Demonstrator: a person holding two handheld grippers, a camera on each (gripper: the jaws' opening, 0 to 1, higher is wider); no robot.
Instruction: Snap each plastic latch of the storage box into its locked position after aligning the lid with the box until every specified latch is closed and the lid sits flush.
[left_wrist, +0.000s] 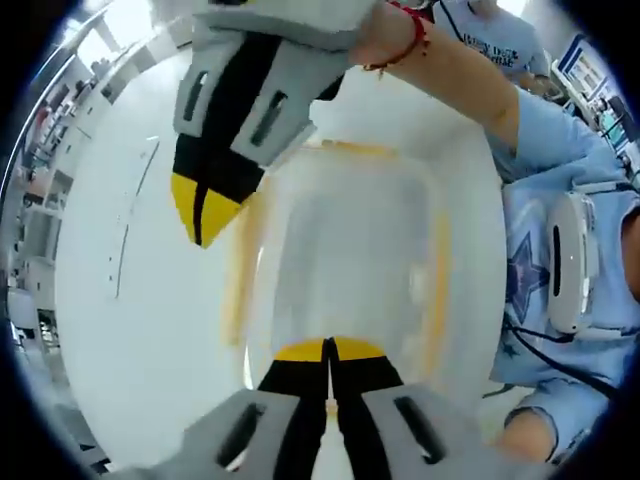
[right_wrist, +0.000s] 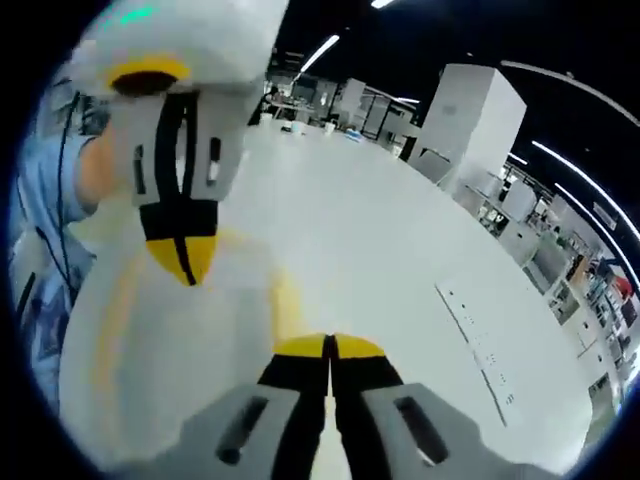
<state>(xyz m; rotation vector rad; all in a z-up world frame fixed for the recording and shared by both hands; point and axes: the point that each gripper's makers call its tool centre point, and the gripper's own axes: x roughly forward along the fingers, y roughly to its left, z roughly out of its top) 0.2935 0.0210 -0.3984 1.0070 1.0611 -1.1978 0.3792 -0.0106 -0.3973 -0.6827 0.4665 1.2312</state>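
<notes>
A translucent white storage box (left_wrist: 350, 250) with its lid on and yellow latches (left_wrist: 238, 270) along its sides lies on the white table. In the left gripper view my left gripper (left_wrist: 328, 348) is shut, its yellow tips resting at the box's near edge. My right gripper (left_wrist: 203, 225) comes in from the upper left, shut, its tips by the box's left yellow latch. In the right gripper view my right gripper (right_wrist: 328, 345) is shut over the box (right_wrist: 170, 340), and my left gripper (right_wrist: 183, 262) points down at the lid, shut too.
The white table (right_wrist: 400, 250) stretches far beyond the box. A person in a light blue shirt (left_wrist: 560, 200) stands close at the right. Shelving and white cabinets (right_wrist: 470, 120) stand in the background of the room.
</notes>
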